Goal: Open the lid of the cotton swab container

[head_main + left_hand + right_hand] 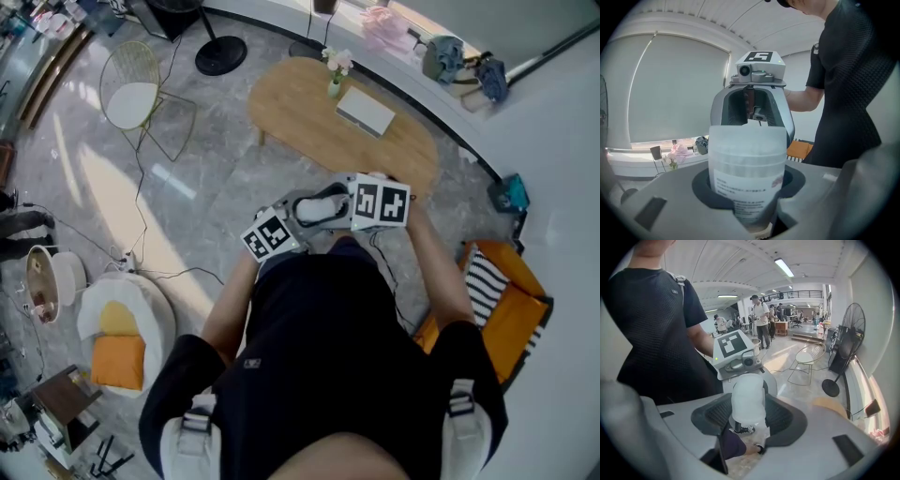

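Observation:
A frosted plastic cotton swab container (747,173) with a printed label is held in the air between my two grippers, which face each other. My left gripper (747,211) is shut on its lower body, with the dark pads hugging both sides. In the right gripper view the container (748,399) shows as a white cylinder. My right gripper (749,423) is closed on the lid end, pads against it on both sides. The lid sits closed on the container. In the head view both marker cubes (380,202) meet in front of my chest, and the container is mostly hidden.
An oval wooden table (309,131) stands ahead of me with a small flower vase (336,73) and a white box (366,111). A wire chair (136,89) and a fan base (220,54) stand to the left. Orange and striped cushions (502,300) lie at the right. People stand far back (761,317).

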`<state>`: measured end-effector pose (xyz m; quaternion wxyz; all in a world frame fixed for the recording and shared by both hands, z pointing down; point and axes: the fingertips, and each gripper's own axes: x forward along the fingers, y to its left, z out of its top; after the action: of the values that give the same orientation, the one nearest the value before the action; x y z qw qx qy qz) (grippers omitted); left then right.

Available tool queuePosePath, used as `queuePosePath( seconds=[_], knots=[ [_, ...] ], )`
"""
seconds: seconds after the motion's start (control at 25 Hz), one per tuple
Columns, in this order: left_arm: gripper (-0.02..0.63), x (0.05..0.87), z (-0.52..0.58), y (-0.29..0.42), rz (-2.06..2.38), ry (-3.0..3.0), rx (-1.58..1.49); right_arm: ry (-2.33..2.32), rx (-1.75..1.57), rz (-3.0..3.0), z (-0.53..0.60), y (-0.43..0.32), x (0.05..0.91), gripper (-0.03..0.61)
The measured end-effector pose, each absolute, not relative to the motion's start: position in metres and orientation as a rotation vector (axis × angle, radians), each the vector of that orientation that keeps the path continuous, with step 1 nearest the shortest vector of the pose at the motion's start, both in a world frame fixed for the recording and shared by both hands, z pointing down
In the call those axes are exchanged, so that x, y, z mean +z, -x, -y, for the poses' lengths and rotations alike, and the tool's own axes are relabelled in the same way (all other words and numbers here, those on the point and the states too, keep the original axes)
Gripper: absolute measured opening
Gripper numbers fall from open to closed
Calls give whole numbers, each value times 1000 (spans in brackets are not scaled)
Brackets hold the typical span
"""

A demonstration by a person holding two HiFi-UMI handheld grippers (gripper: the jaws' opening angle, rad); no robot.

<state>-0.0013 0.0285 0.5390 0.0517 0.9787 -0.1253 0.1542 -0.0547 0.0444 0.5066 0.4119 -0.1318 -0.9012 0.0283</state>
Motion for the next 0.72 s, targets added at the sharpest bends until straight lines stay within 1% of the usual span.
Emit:
queuePosePath(
  seconds=[0.72],
  knots=[
    [193,546,-19,10,490,-2897,501,236,-87,2268,-31,63,506,230]
  ],
)
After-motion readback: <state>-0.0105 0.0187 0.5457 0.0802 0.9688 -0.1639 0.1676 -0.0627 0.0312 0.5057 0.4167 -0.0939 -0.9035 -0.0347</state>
